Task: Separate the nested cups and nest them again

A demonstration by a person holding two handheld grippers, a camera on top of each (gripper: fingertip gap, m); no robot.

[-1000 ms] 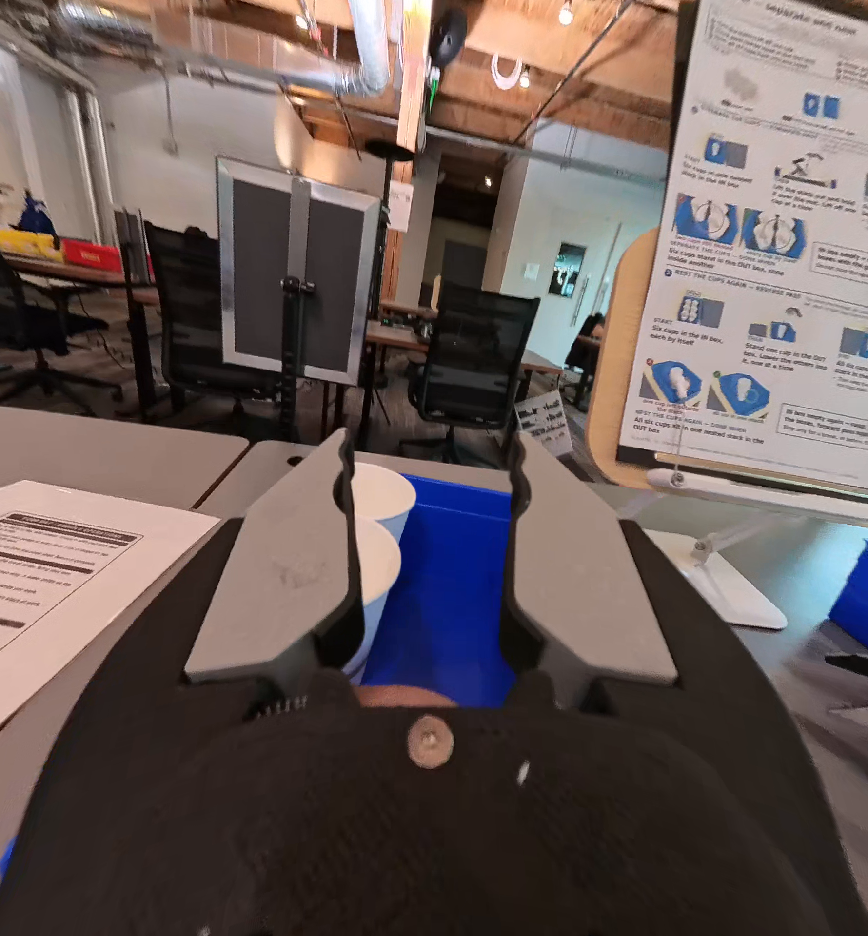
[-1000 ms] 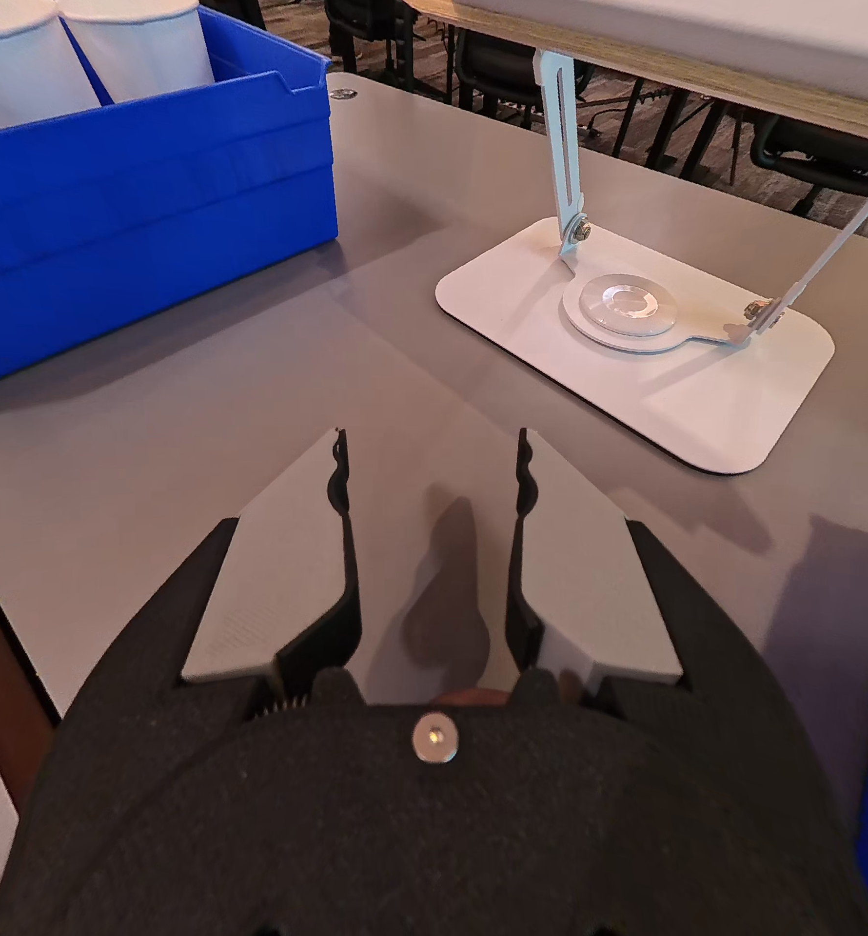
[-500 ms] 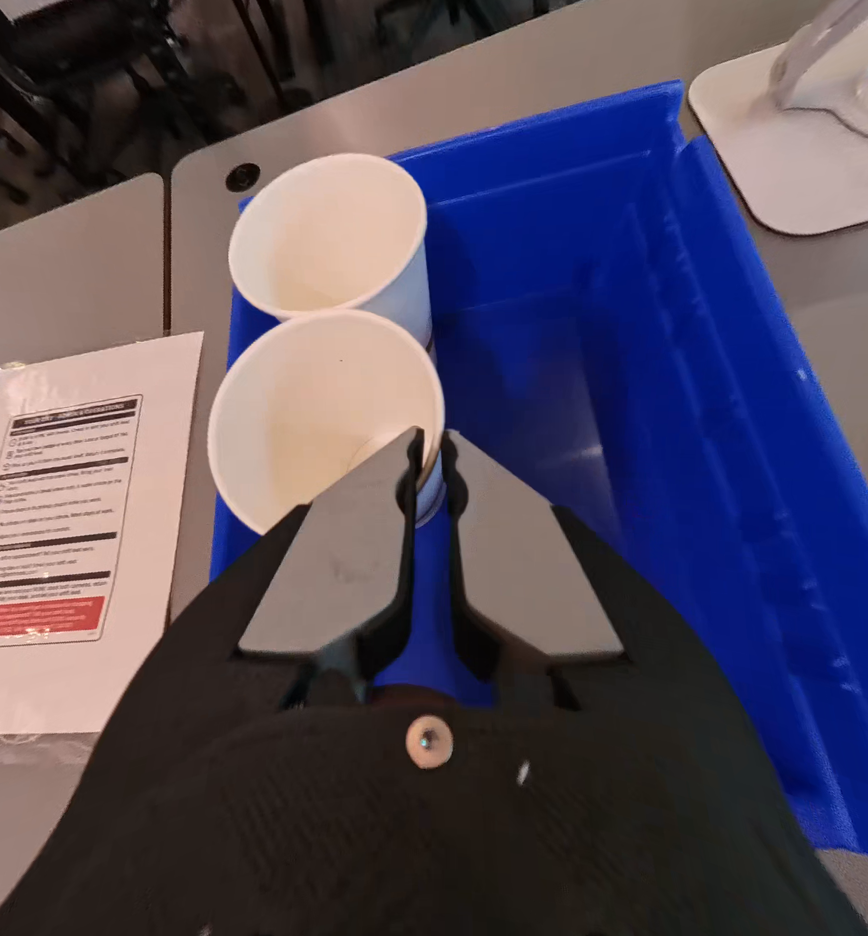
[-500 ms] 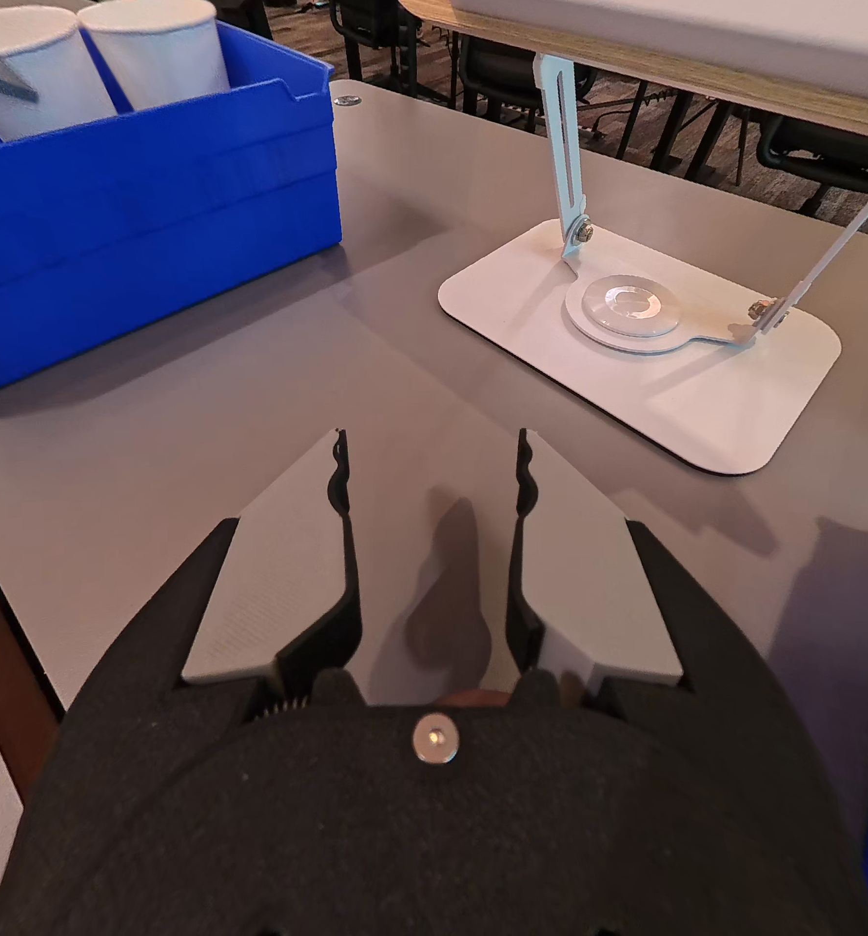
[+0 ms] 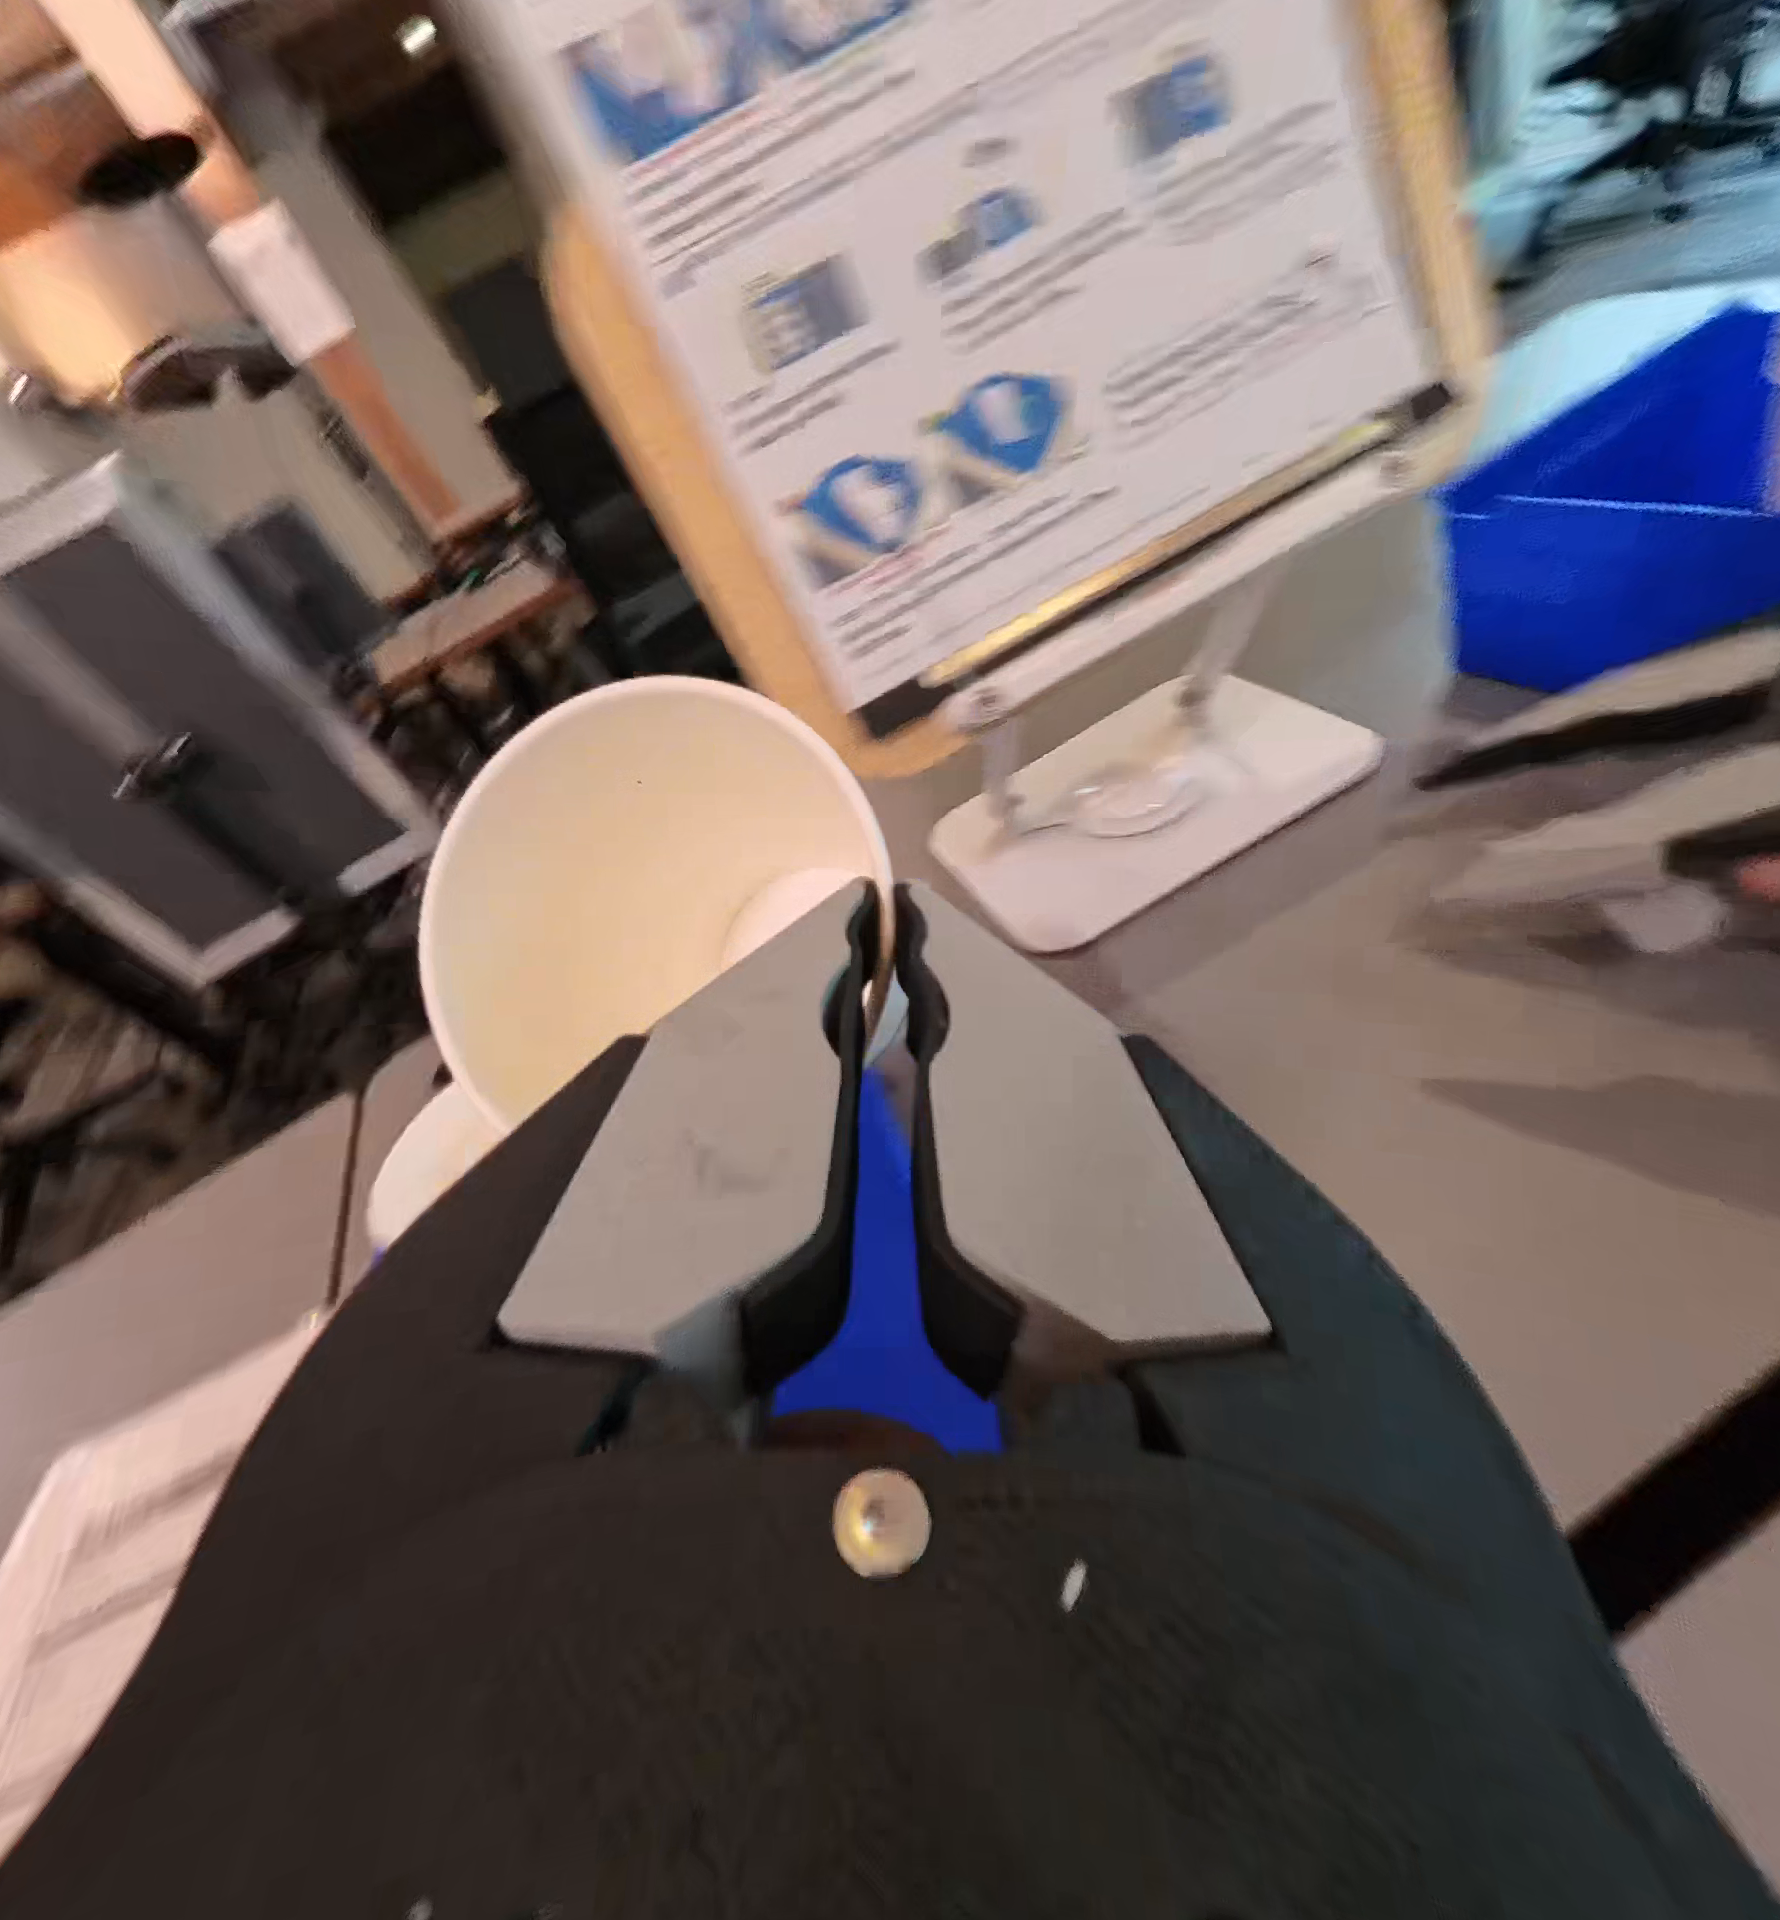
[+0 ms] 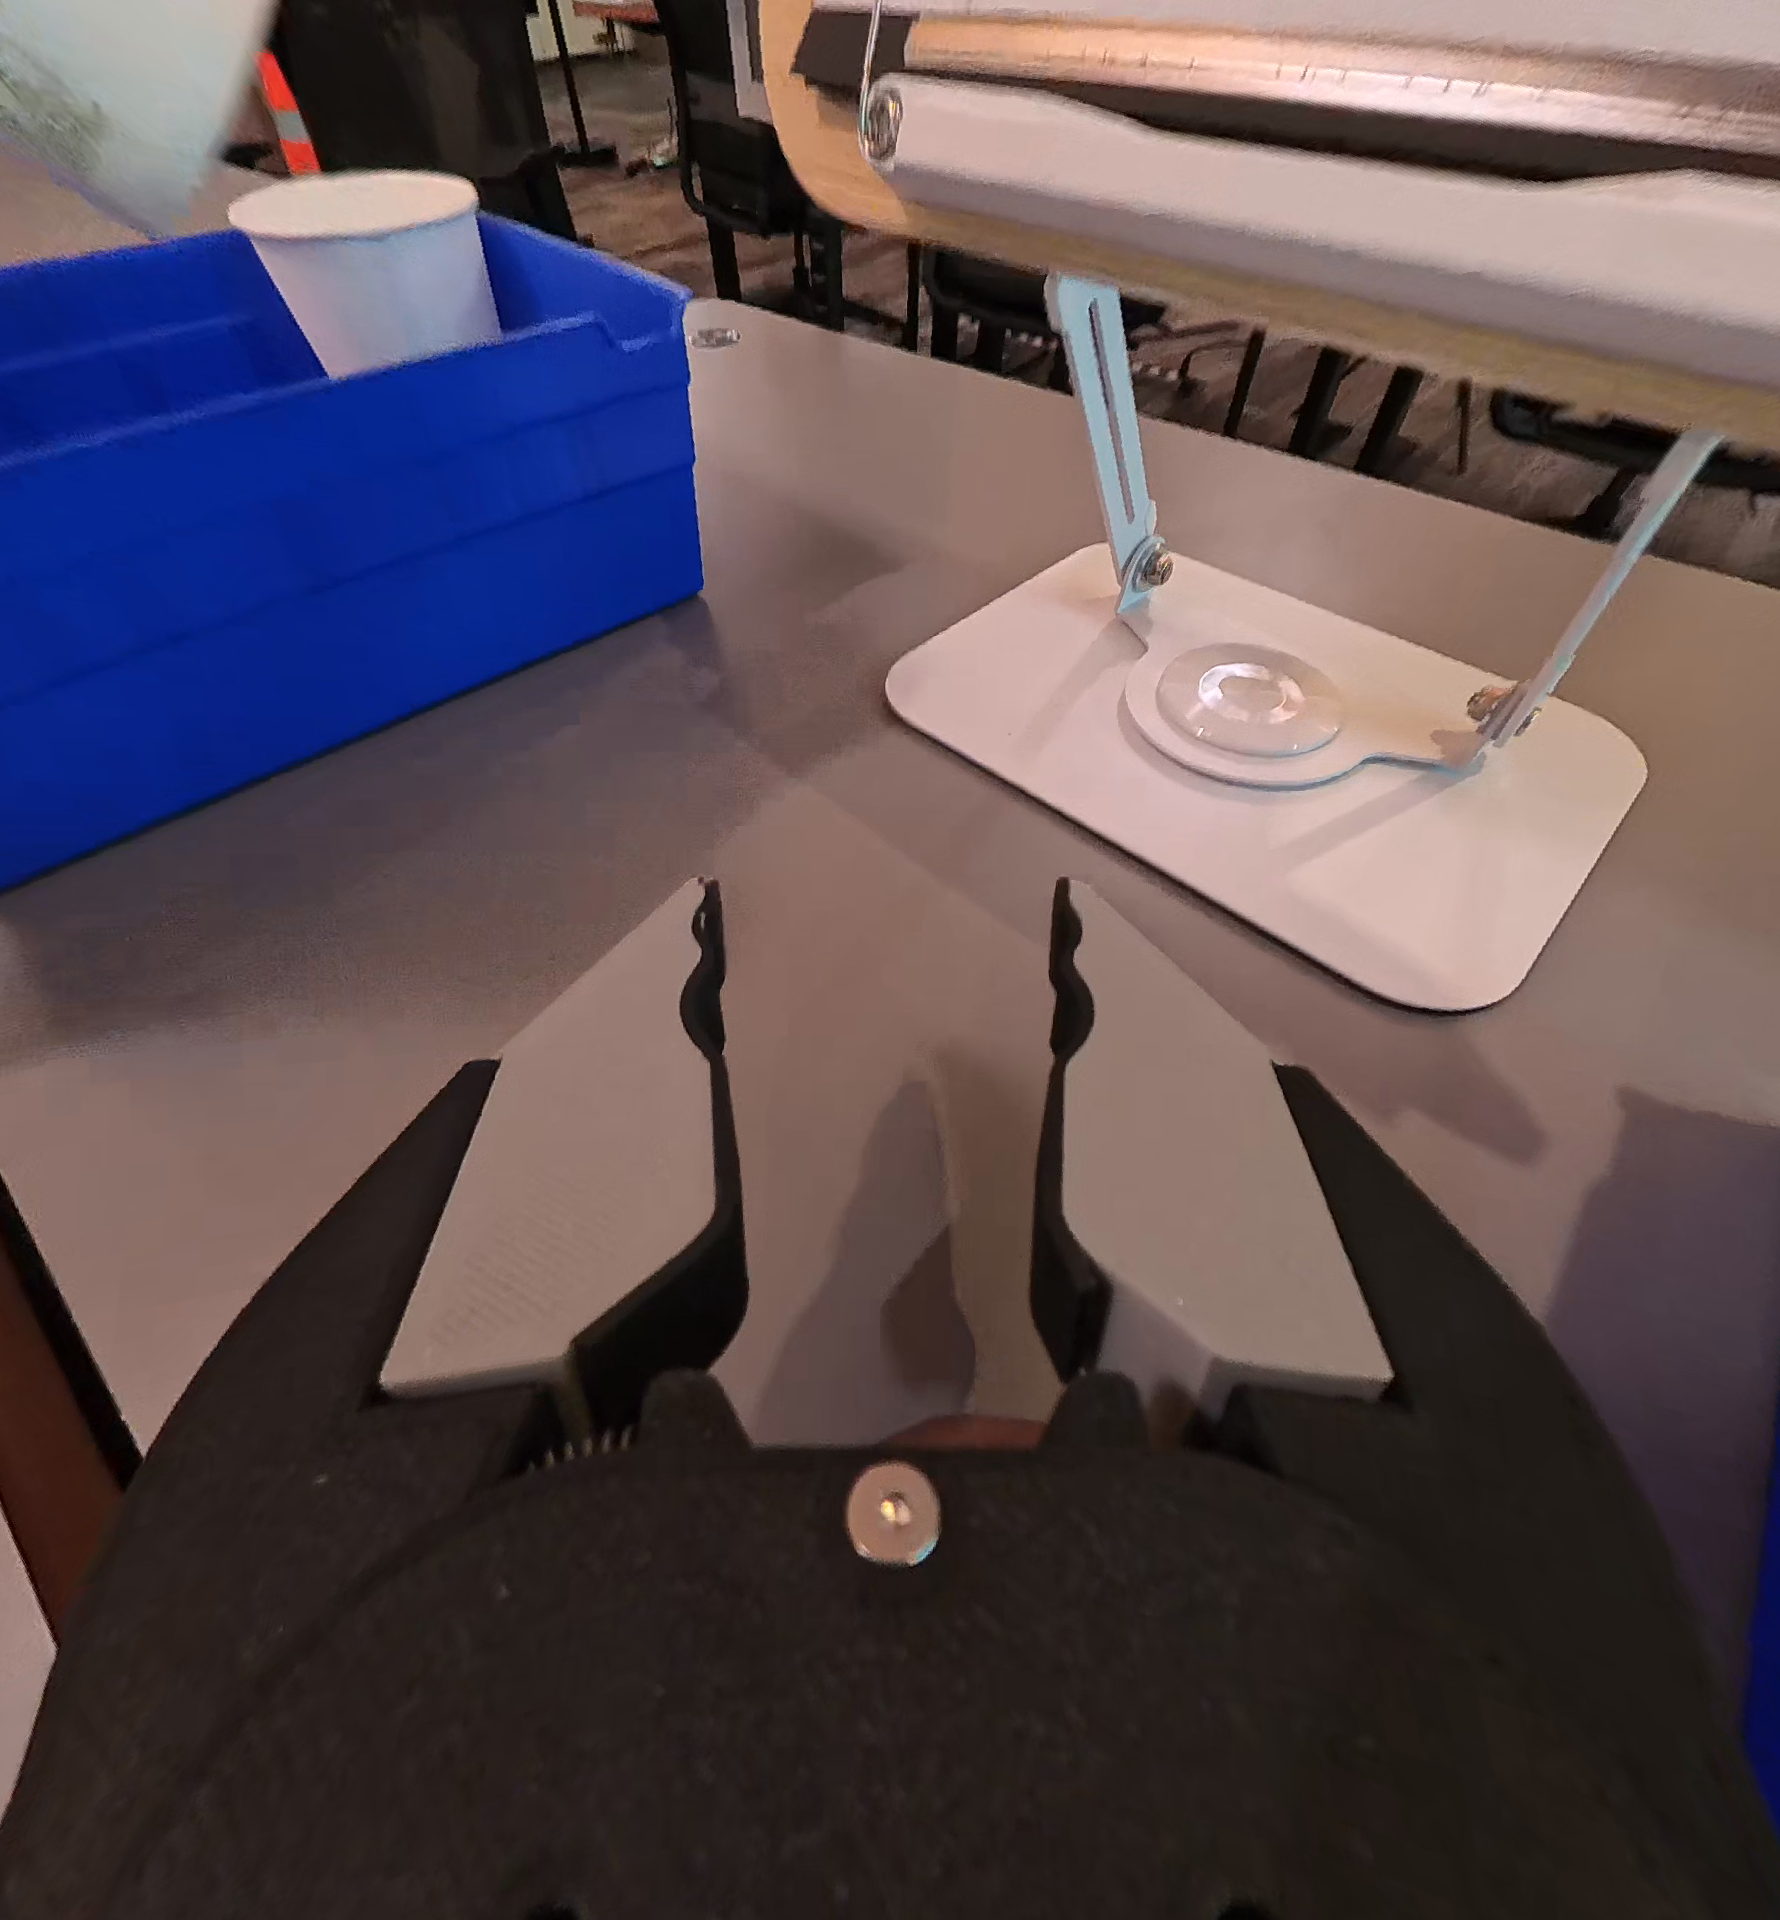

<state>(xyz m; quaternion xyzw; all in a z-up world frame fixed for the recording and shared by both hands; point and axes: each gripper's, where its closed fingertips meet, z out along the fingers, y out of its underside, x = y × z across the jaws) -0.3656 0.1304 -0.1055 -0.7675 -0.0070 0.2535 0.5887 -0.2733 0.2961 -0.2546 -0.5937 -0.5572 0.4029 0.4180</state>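
Pinching the rim of a white paper cup [image 5: 647, 883], the left claw [image 5: 886, 914] is holding it tilted, probably above the blue bin [image 6: 294, 561], where another cup [image 6: 377, 270] is standing. The right claw [image 6: 884, 935] is hovering wide over the grey bench [image 6: 813, 727], holding nothing.

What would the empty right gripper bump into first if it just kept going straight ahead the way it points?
Probably the bare grey table: the right gripper, jaws open, points slightly downward at it. The white stand base lies just right of that line, though depth is hard to judge.
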